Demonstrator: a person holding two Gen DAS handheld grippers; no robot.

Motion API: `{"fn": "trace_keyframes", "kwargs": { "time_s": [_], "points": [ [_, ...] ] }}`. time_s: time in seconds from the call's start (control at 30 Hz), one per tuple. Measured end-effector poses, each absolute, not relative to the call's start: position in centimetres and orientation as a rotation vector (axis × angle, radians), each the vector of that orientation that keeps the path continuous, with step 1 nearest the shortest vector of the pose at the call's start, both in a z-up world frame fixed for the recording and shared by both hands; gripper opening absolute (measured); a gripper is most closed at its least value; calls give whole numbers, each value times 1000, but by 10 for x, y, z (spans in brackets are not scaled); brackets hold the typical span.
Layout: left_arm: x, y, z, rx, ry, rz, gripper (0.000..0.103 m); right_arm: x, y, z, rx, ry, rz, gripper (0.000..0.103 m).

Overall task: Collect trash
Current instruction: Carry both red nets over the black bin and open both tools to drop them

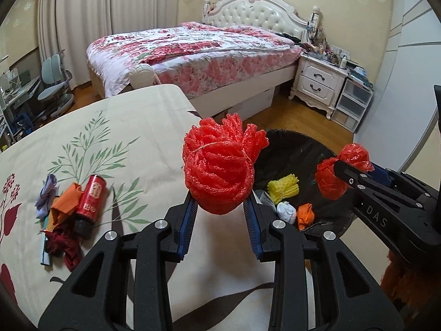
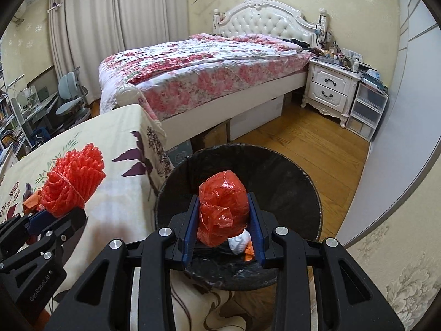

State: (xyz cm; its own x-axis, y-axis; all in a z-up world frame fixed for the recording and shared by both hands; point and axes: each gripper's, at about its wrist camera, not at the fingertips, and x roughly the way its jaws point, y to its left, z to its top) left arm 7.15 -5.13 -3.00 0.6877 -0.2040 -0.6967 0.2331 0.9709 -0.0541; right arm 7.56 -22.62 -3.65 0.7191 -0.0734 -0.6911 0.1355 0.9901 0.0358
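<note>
Two loads: my right claw (image 2: 223, 222) pinches a red plastic bag (image 2: 223, 207) above the bin (image 2: 303, 182); my left claw (image 1: 220, 209) pinches red foam netting (image 1: 220, 165) short of the bin's rim, so releasing now could drop it outside.

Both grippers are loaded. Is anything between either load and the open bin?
Nothing visible. The right gripper holds the red bag over the bin; the left gripper holds the foam net beside its rim.
</note>
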Motion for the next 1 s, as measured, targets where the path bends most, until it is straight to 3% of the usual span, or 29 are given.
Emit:
{"fn": "trace_keyframes", "kwargs": {
  "time_s": [0.8, 1.0],
  "points": [
    [118, -113, -55, 137, 821, -251, 35, 105, -264, -58, 140, 783, -180, 34],
    [118, -114, -56, 138, 821, -252, 59, 104, -269, -58, 136, 777, -202, 50]
  ]
}}
